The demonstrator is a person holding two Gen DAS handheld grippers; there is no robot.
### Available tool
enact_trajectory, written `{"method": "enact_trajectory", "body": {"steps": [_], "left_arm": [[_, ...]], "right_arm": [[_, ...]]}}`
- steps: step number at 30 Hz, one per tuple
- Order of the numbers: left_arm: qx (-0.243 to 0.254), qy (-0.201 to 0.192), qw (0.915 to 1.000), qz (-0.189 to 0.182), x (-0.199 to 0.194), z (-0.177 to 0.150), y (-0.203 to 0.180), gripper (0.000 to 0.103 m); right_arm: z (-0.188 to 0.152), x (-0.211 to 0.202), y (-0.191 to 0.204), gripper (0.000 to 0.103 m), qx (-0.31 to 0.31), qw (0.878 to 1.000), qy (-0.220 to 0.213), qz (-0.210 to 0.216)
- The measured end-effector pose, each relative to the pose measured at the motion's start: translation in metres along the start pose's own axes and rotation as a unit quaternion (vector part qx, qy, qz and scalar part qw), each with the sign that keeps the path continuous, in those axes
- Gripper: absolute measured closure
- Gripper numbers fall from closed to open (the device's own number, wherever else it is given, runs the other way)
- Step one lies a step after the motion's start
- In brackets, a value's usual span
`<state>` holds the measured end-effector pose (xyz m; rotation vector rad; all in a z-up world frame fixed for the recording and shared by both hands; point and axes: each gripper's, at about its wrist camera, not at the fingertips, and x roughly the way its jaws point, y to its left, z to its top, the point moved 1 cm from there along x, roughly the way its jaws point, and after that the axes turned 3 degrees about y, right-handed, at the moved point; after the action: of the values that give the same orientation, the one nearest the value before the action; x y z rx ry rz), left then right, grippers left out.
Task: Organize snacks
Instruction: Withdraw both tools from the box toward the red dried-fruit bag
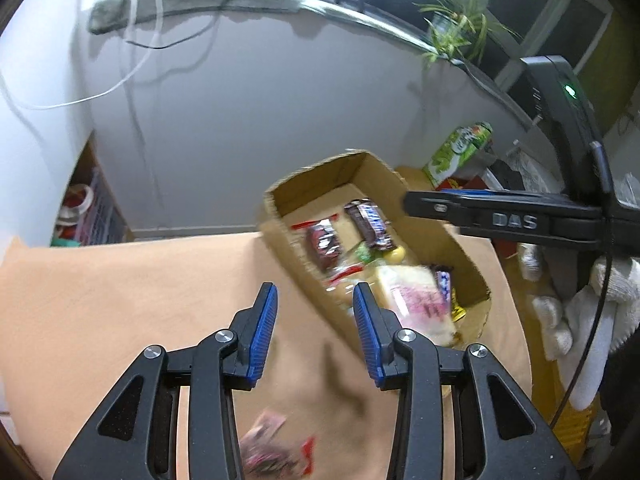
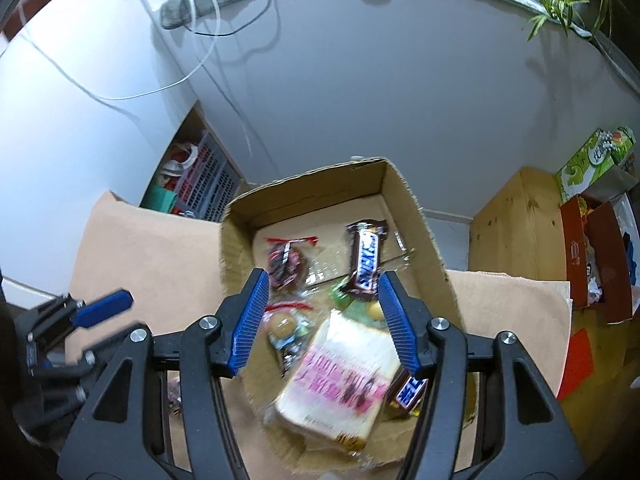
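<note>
Only the left wrist view showed a blurred pink-and-red wrapped snack (image 1: 272, 450) lying on the peach-coloured tabletop (image 1: 120, 300), below and between the fingers of the left gripper (image 1: 316, 334); in the right wrist view this snack was hidden apart from a dark scrap beside the left finger. Only the right wrist view looked straight down into the open brown cardboard box (image 2: 416, 216).

The left gripper hovered above the tabletop, its 2 blue-padded fingers spread wide with nothing between them, the box ahead and to its right. The right gripper (image 2: 326, 322) was poised over the near half of the box, fingers likewise wide apart and empty; in the left wrist view it (image 1: 408, 202) reached in from the right above the box's far wall.

The box held several snacks. A brown Snickers bar (image 2: 366, 260) lay ahead of the right finger, and a round dark chocolate cake in clear wrap (image 2: 286, 266) ahead of the left finger. A clear-wrapped slice of bread with pink print (image 2: 340, 380) lay between and below the fingertips. A second Snickers bar (image 2: 408, 394) lay partly hidden behind the right finger. Small round yellowish wrapped candies (image 2: 282, 326) sat just inside the left finger.
</note>
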<state>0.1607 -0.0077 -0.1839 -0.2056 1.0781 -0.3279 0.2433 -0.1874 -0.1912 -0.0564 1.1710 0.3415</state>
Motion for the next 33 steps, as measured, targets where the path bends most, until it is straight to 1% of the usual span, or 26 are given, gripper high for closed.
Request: {"method": "enact_trajectory", "body": {"steps": [5, 12, 16, 19, 22, 24, 26, 27, 28, 29, 31, 33], "left_arm": [[-0.029, -0.009, 0.9995, 0.009, -0.022, -0.016, 0.031, 0.065], [-0.043, -0.001, 0.9988, 0.023, -0.037, -0.048, 0.054, 0.065], [-0.061, 0.01, 0.9978, 0.024, -0.041, -0.067, 0.065, 0.065], [-0.075, 0.017, 0.9969, 0.016, -0.042, -0.083, 0.067, 0.065], [-0.078, 0.022, 0.9965, 0.021, -0.041, -0.095, 0.067, 0.065], [-0.085, 0.024, 0.9958, 0.023, -0.04, -0.102, 0.069, 0.065], [-0.088, 0.027, 0.9954, 0.028, -0.039, -0.107, 0.072, 0.065], [-0.089, 0.027, 0.9953, 0.029, -0.039, -0.109, 0.072, 0.065], [-0.091, 0.027, 0.995, 0.032, -0.039, -0.11, 0.074, 0.065], [-0.094, 0.026, 0.9947, 0.033, -0.041, -0.112, 0.077, 0.065], [-0.101, 0.023, 0.994, 0.035, -0.043, -0.113, 0.081, 0.065], [-0.108, 0.019, 0.9933, 0.036, -0.046, -0.115, 0.086, 0.065]], "right_arm": [[-0.014, -0.013, 0.02, 0.043, -0.014, 1.0, -0.006, 0.02], [-0.052, -0.023, 0.061, 0.043, -0.05, 0.997, -0.003, 0.063], [-0.079, -0.018, 0.083, 0.043, -0.07, 0.994, 0.016, 0.084], [-0.097, -0.01, 0.096, 0.043, -0.074, 0.991, 0.031, 0.105], [-0.117, 0.002, 0.106, 0.043, -0.077, 0.99, 0.045, 0.106], [-0.126, 0.013, 0.109, 0.043, -0.067, 0.99, 0.059, 0.112], [-0.129, 0.022, 0.11, 0.048, -0.049, 0.989, 0.067, 0.121], [-0.13, 0.027, 0.111, 0.058, -0.042, 0.988, 0.072, 0.127], [-0.13, 0.031, 0.113, 0.064, -0.036, 0.988, 0.078, 0.132], [-0.129, 0.035, 0.116, 0.066, -0.03, 0.987, 0.081, 0.135], [-0.126, 0.041, 0.122, 0.075, -0.025, 0.987, 0.082, 0.138], [-0.122, 0.047, 0.13, 0.076, -0.025, 0.987, 0.084, 0.138]]}}
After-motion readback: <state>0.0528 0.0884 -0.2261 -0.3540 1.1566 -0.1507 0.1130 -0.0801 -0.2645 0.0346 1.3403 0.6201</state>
